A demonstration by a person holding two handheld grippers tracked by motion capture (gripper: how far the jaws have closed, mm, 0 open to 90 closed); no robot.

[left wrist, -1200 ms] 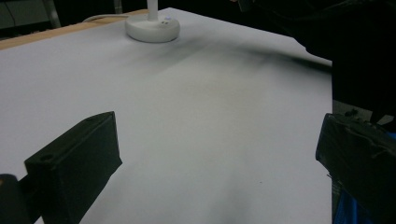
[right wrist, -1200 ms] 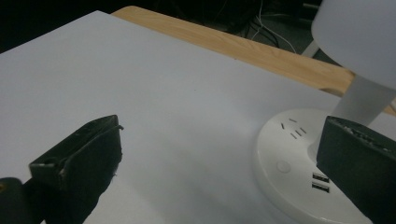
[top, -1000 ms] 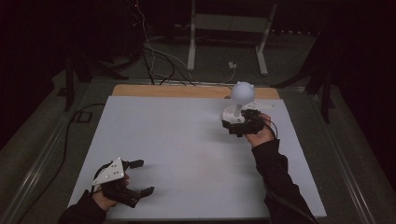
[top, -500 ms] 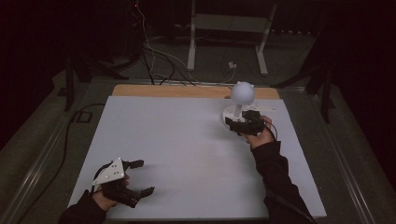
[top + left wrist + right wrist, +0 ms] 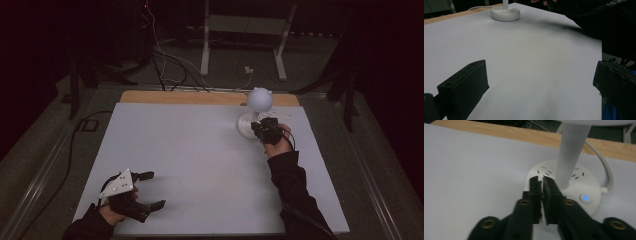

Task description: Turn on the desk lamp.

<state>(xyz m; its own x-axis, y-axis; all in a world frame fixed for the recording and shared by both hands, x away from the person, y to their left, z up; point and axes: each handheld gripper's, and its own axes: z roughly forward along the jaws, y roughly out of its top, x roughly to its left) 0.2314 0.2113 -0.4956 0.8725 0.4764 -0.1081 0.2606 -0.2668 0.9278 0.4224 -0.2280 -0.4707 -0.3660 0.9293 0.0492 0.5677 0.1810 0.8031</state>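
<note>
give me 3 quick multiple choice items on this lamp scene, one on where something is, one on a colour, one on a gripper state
1. Where does the lamp stand on the table?
A. near left corner
B. far right part
C. dead centre

2. What colour is the lit button on the lamp base?
A. red
B. green
C. blue

3. How do the left gripper jaws stand?
A. wide apart, empty
B. shut on a cable
C. shut on the lamp

Key: 1 B, the high view shows it far and right, by the right gripper. 2 C, it glows blue in the right gripper view. 3 A, bare table lies between them.

No readable text, labels, brands or numbers anywhere
</note>
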